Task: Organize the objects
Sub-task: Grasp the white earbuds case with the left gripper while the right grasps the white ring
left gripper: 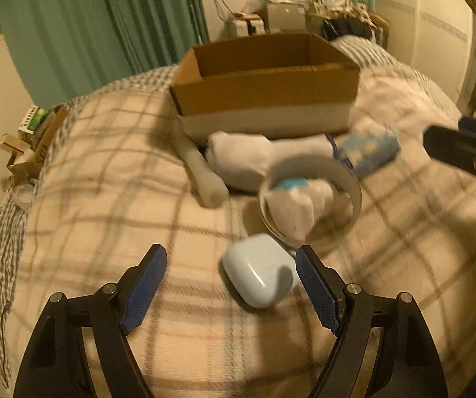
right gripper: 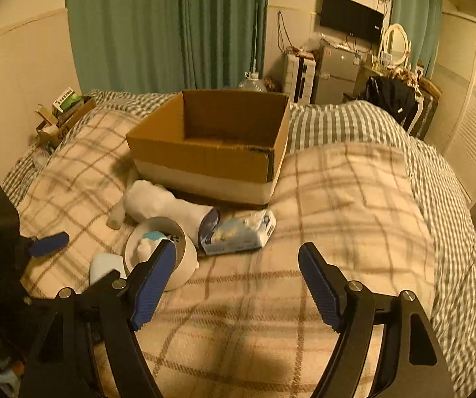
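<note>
An open, empty cardboard box [left gripper: 264,89] [right gripper: 211,152] sits on the plaid blanket. In front of it lie rolled white socks [left gripper: 238,159] [right gripper: 158,202], a blue tissue pack [left gripper: 367,149] [right gripper: 238,235], and a white bowl [left gripper: 311,199] [right gripper: 171,255] holding a white wad. A white earbud case [left gripper: 258,270] [right gripper: 103,265] lies nearest. My left gripper [left gripper: 231,282] is open, just above the blanket, with the case between its fingertips, close to the right one. My right gripper [right gripper: 238,282] is open and empty over bare blanket, right of the bowl.
The bed's plaid blanket [right gripper: 337,215] lies over a checked duvet [right gripper: 354,122]. Small boxes [right gripper: 65,109] sit by the left wall. A fridge, a dresser with a mirror and a TV [right gripper: 350,16] stand beyond the bed. Green curtains hang behind.
</note>
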### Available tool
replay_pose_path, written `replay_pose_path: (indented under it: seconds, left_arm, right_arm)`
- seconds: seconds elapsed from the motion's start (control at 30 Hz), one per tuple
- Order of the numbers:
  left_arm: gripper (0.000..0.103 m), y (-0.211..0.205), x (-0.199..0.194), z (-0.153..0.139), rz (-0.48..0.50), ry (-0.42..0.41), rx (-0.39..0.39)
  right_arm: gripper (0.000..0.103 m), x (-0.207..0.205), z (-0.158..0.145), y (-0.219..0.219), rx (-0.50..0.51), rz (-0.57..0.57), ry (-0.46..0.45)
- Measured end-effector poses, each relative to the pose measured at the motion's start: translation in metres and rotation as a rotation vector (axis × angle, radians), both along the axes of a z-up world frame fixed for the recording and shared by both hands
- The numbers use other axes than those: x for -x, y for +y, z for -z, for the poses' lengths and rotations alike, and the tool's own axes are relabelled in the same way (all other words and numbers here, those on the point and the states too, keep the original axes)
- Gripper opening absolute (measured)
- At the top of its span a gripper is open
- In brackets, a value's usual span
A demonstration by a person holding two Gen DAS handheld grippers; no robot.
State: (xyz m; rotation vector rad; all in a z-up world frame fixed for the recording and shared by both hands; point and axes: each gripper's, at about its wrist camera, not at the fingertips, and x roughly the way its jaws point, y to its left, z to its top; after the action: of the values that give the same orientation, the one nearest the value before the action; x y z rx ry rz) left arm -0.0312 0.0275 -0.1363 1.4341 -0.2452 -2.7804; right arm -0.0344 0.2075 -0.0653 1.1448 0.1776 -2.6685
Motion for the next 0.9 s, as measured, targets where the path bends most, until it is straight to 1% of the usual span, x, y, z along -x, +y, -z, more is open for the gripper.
replay_pose_path:
  seconds: [0.07, 0.17, 0.23, 0.27, 0.3, 0.4, 0.47, 0.6, 0.73, 0.83, 0.9]
  left_arm:
    - [0.081, 0.005, 0.004, 0.009, 0.027, -0.041, 0.005]
    - [0.079, 0.012, 0.005, 0.019, 0.056, -0.064, 0.042]
    - [0.065, 0.015, 0.006, 0.024, 0.076, -0.075, 0.054]
    - [0.06, 0.016, 0.006, 0.024, 0.084, -0.08, 0.048]
    - [0.058, 0.015, 0.006, 0.025, 0.089, -0.084, 0.038]
    - [0.057, 0.007, 0.003, 0.018, 0.086, -0.067, -0.022]
    - [0.057, -0.001, 0.0, 0.009, 0.072, -0.045, -0.076]
    - [0.057, -0.019, -0.004, -0.015, 0.026, 0.012, -0.152]
    - [0.057, -0.036, -0.001, -0.042, 0.0, 0.08, -0.154]
    - [0.057, -0.049, 0.008, -0.051, -0.021, 0.107, -0.169]
    - [0.057, -0.055, 0.014, -0.052, -0.031, 0.114, -0.174]
  right_arm:
    - [0.076, 0.002, 0.004, 0.0, 0.005, 0.006, -0.009]
    - [0.076, 0.003, 0.005, 0.001, 0.009, 0.011, -0.019]
    - [0.076, 0.003, 0.006, 0.0, 0.006, 0.013, -0.021]
    - [0.076, 0.002, 0.007, 0.0, 0.004, 0.014, -0.021]
    - [0.076, 0.002, 0.007, -0.001, 0.001, 0.015, -0.021]
    - [0.076, -0.001, 0.007, -0.003, -0.006, 0.015, -0.016]
    - [0.076, -0.002, 0.005, -0.003, -0.01, 0.015, -0.013]
    - [0.076, -0.002, 0.005, -0.006, -0.016, 0.009, -0.009]
    - [0.076, 0.002, 0.006, -0.016, -0.025, -0.024, -0.015]
    - [0.076, 0.005, 0.011, -0.033, -0.043, -0.084, -0.027]
    - [0.076, 0.006, 0.017, -0.047, -0.054, -0.145, -0.048]
